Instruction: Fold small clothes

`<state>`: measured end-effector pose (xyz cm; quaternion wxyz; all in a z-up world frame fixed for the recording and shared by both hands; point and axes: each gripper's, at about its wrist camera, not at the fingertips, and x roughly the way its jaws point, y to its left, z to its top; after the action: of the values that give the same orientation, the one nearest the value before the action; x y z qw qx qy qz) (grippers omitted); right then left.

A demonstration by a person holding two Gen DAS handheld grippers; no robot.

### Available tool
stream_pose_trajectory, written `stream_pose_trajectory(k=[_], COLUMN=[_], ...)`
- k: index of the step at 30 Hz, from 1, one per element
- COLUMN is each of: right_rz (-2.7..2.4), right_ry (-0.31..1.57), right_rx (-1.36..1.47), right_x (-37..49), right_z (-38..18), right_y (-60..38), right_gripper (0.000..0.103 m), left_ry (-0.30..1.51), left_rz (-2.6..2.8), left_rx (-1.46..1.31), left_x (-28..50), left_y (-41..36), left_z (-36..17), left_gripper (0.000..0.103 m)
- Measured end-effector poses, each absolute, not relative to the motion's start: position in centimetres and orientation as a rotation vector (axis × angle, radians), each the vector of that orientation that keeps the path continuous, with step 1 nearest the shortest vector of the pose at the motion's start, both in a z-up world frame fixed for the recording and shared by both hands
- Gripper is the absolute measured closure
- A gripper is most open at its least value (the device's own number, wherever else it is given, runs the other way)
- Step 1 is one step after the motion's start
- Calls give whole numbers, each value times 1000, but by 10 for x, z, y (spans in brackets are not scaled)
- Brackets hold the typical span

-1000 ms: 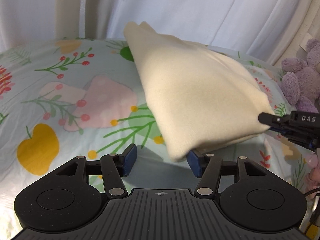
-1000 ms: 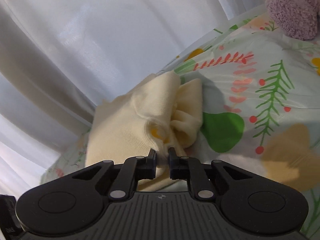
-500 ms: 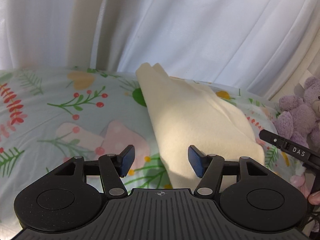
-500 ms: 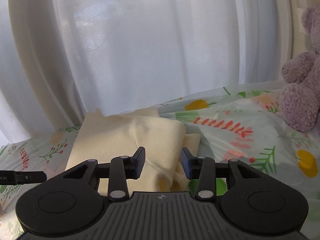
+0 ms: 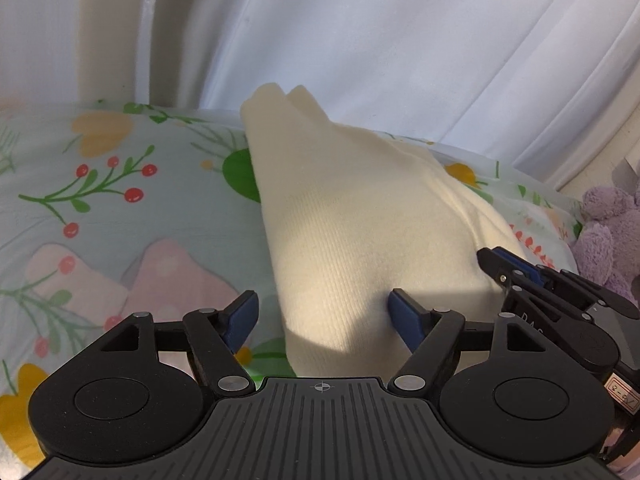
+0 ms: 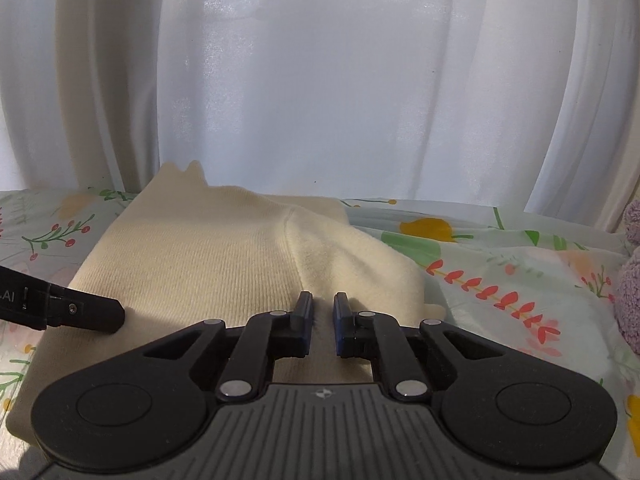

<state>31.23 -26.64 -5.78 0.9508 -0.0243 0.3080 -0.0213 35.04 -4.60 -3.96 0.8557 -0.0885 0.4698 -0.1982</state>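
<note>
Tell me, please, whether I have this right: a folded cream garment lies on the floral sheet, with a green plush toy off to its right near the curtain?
Not quite: the plush toy is purple, not green, as the left wrist view shows at its right edge. The rest holds: the folded cream garment lies on the floral sheet, with the toy off to its right near the curtain.

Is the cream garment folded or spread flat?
Folded. The garment lies as a compact bundle with layered edges and a fold ridge on the sheet.
</note>
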Motion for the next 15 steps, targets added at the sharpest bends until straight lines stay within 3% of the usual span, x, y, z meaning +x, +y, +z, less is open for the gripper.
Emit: stream_pose_trajectory(k=[6, 15], right_rz=[-18, 51], right_ry=[640, 672], right_rx=[23, -93], right_x=[319, 367], right_z=[-38, -49], right_y=[-270, -263], right_gripper=[91, 91], left_ry=[996, 991], left_rz=[-417, -427], left_rx=[-211, -204], left_x=[351, 353], left_y=[-43, -42], left_z=[-39, -36], left_gripper=[24, 26])
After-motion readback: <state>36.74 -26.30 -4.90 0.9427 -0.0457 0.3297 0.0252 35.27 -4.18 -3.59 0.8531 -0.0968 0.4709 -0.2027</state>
